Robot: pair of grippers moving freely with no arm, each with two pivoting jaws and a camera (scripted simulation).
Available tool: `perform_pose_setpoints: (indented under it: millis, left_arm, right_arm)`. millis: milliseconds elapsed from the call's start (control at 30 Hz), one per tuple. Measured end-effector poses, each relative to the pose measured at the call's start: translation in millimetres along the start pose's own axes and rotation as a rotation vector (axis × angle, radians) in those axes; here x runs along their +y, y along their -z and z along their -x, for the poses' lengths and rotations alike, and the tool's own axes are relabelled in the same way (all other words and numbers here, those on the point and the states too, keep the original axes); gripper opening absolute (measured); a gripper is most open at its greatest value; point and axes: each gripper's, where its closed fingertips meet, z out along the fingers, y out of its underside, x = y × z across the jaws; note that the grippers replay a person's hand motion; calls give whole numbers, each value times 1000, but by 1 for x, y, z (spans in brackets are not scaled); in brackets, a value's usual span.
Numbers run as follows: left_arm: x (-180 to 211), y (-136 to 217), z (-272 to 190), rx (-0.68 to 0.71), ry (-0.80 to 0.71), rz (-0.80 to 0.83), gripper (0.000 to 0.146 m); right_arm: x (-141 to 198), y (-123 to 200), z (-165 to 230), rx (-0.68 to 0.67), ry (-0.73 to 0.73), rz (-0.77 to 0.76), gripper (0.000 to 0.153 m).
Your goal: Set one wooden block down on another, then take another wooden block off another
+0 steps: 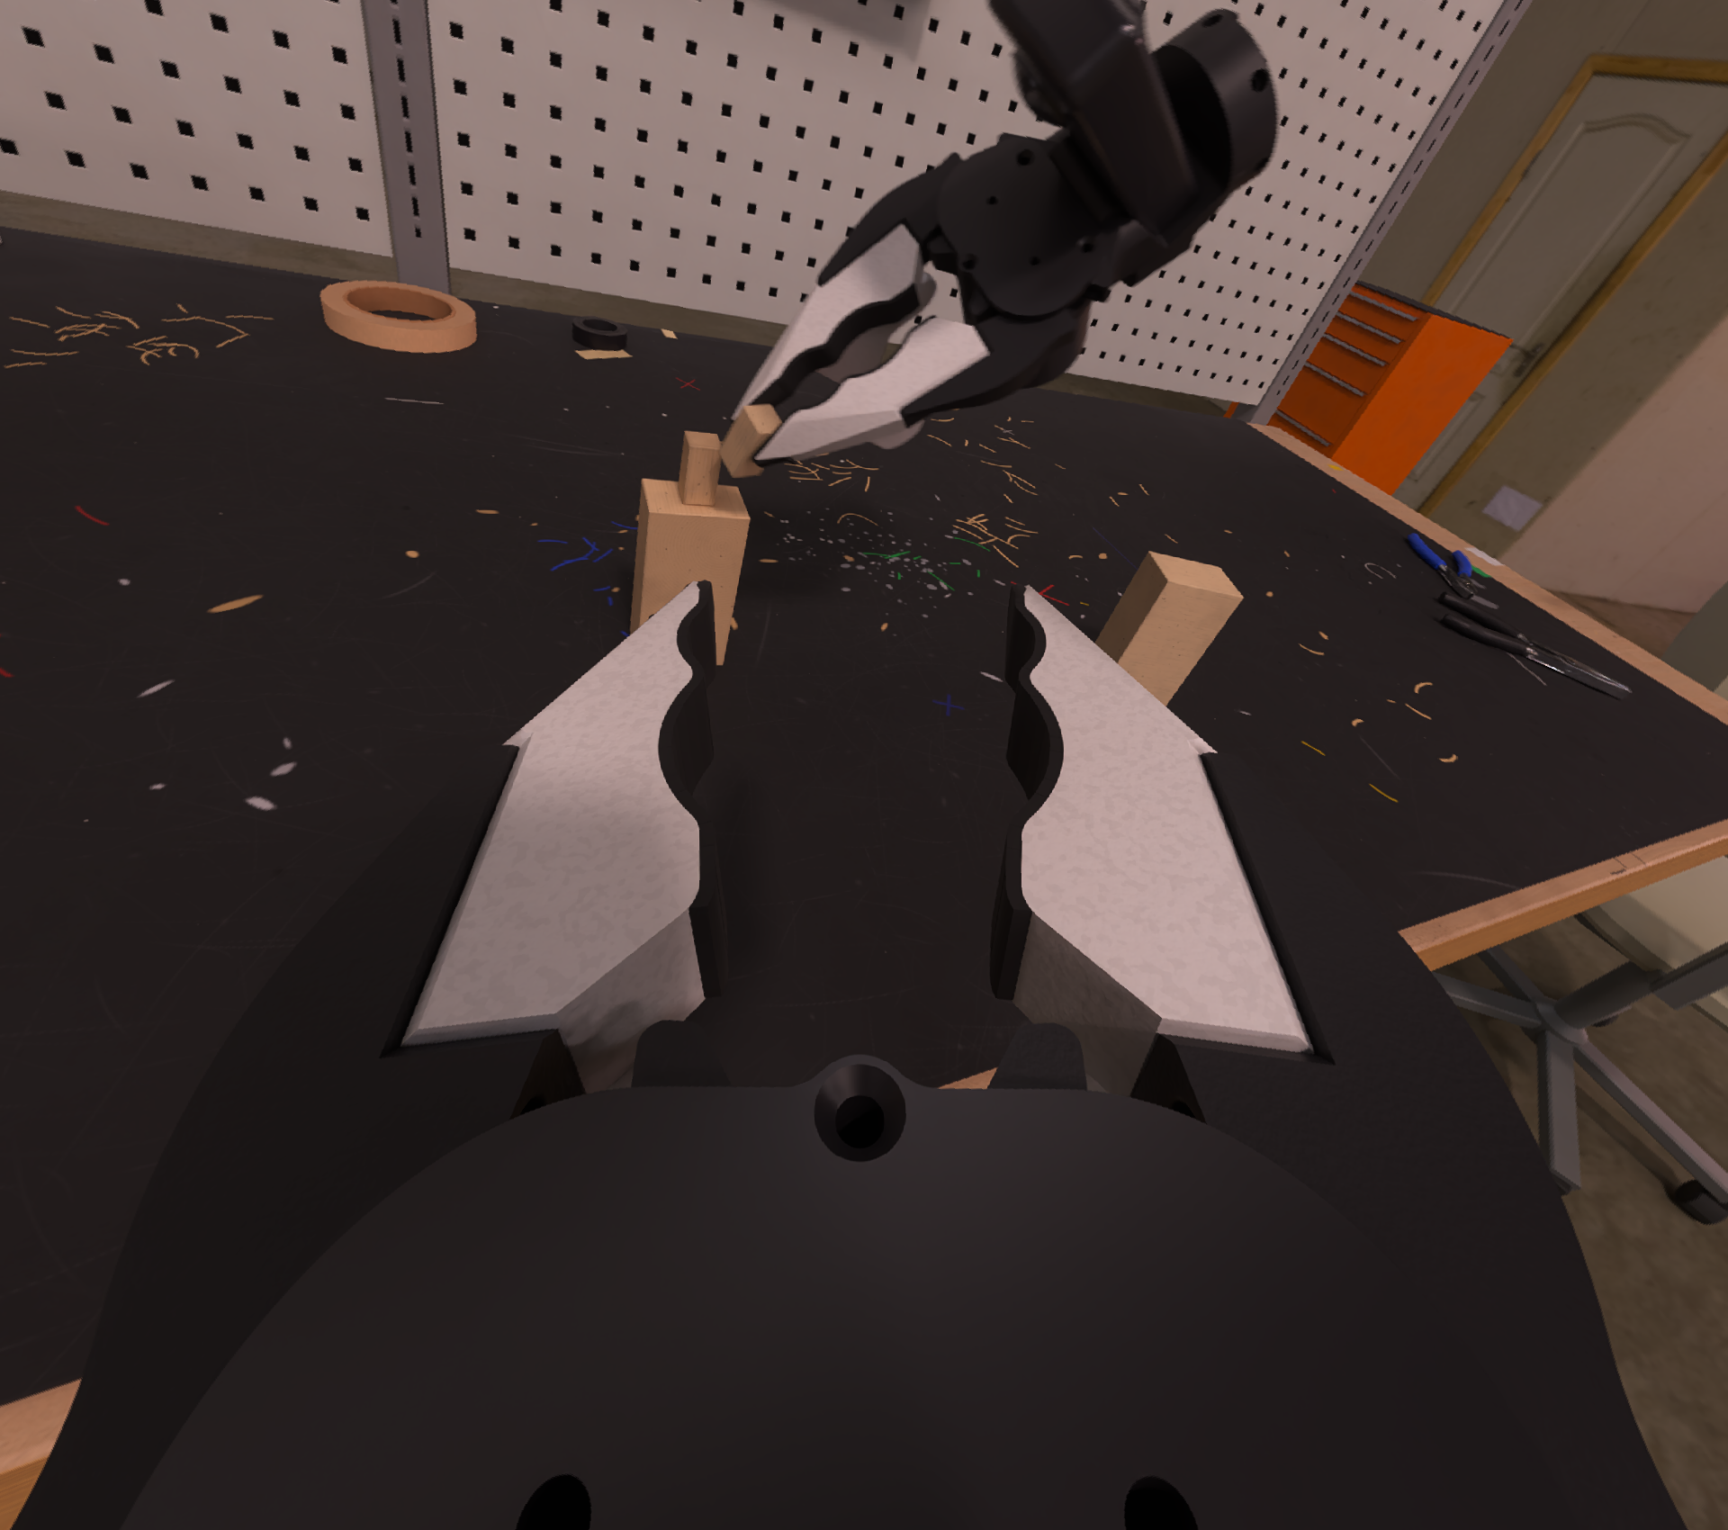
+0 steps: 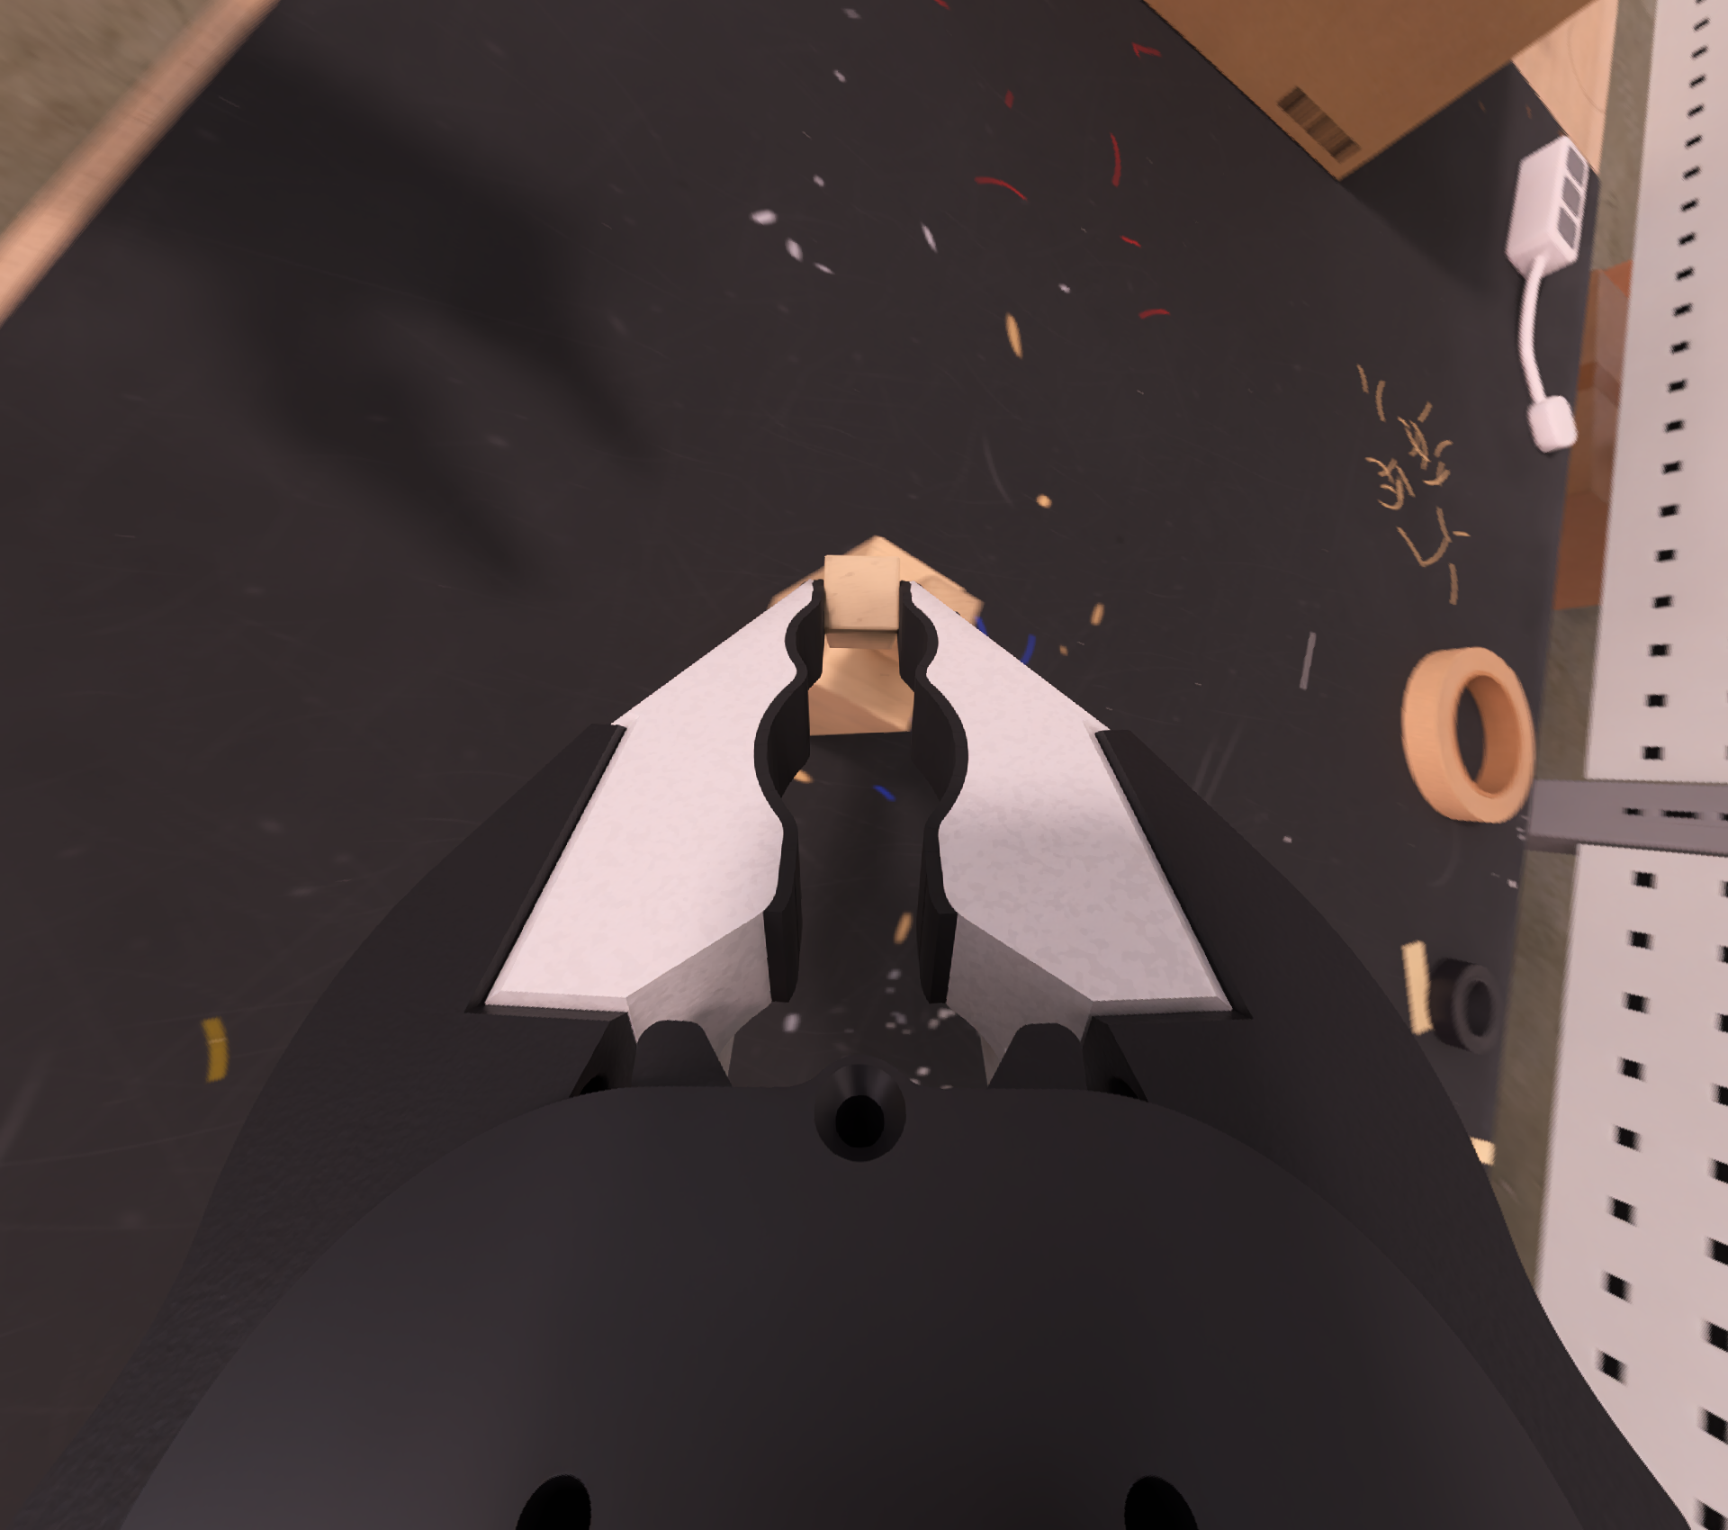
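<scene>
Pinching a small block (image 2: 858, 595), right hand-held gripper (image 2: 860, 597) above tall block (image 1: 690, 550)

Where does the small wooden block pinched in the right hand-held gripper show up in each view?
Left wrist view: small tan wooden block sits above centre, at the far right hand-held gripper fingertips, beside another small block atop the tall wooden block.
Right wrist view: dead centre, between the fingertips.
Shared landmark: tan tape ring.
</scene>
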Motion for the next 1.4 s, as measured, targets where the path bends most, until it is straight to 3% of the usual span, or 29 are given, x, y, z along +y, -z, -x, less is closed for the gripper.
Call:
perform_pose_setpoints:
  millis: [167,333,1000,1233,1400]
  left_arm:
    - [0,-2,-4,19,-4,5,63]
    - [-1,-4,-9,41,-6,1,63]
    - [-4,-10,-36,187,-35,21,62]
    - [-5,-15,-49,251,-59,35,63]
    - [-2,-17,-54,277,-58,43,63]
  right_arm:
    - [-11,31,47,-67,-55,-90,15]
    - [-2,61,69,20,-76,-89,15]
    - [85,143,116,309,-316,158,15]
    - [129,162,130,342,-424,292,15]
    - [149,172,135,319,-530,304,15]
